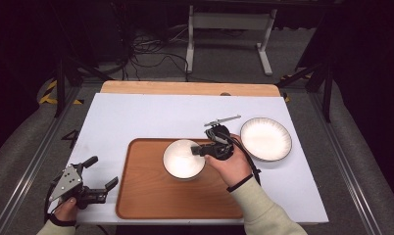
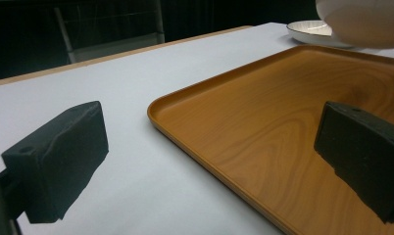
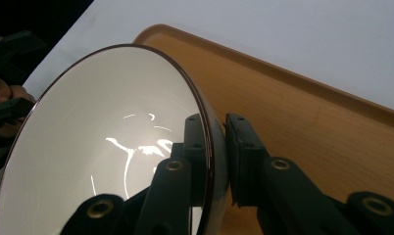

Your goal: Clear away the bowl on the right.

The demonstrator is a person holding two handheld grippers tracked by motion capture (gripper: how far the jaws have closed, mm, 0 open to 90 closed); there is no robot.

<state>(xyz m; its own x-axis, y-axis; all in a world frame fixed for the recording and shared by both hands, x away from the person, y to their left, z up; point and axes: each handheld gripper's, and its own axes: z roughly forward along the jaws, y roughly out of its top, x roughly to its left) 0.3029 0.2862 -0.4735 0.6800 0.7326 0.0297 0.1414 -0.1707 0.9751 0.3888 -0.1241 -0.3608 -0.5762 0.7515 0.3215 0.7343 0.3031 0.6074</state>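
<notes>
Our right gripper (image 3: 217,161) pinches the bowl (image 1: 184,158) rim mid-frame above the tray (image 1: 151,196); left gripper (image 1: 99,174) gapes empty; a thin hold could let it slip

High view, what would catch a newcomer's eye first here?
Probably the white bowl, pinched by its rim in the right gripper above the wooden tray at the middle of the white table. To its right a white plate lies on the table, while the left gripper waits open at the tray's left edge.
</notes>
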